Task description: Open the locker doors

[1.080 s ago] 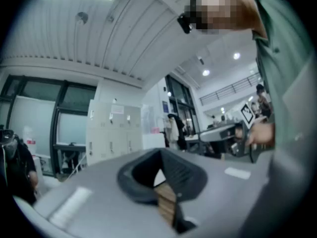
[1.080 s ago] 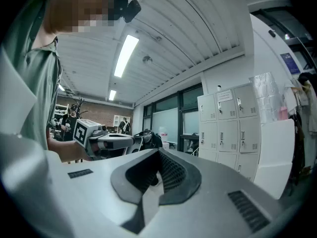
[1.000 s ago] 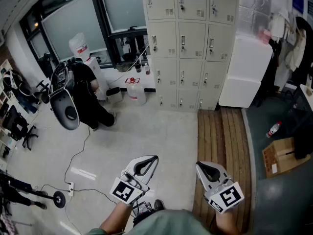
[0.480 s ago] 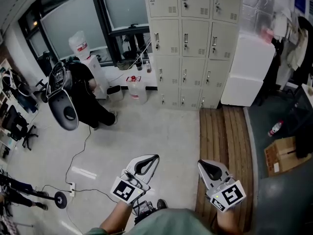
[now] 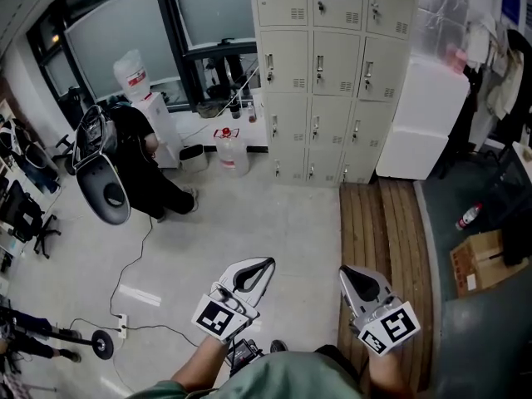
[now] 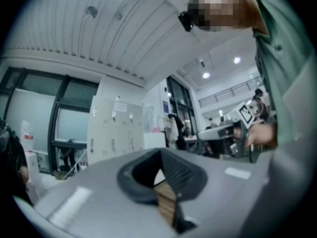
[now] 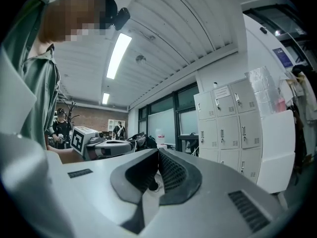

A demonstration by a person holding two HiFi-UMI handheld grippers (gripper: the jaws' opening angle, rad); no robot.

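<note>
Bright, even light fills the room. A long ceiling lamp (image 7: 118,55) glows white, up left of the lockers (image 7: 227,128). Far from the lockers, edges bend and go black. The left gripper (image 6: 161,151) looks blurry.

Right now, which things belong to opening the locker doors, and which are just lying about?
Job in hand:
lockers, doors closed
left hand-held gripper, shut, empty
right hand-held gripper, shut, empty

Lying about:
water jug
cardboard box
bottle
black chair
</note>
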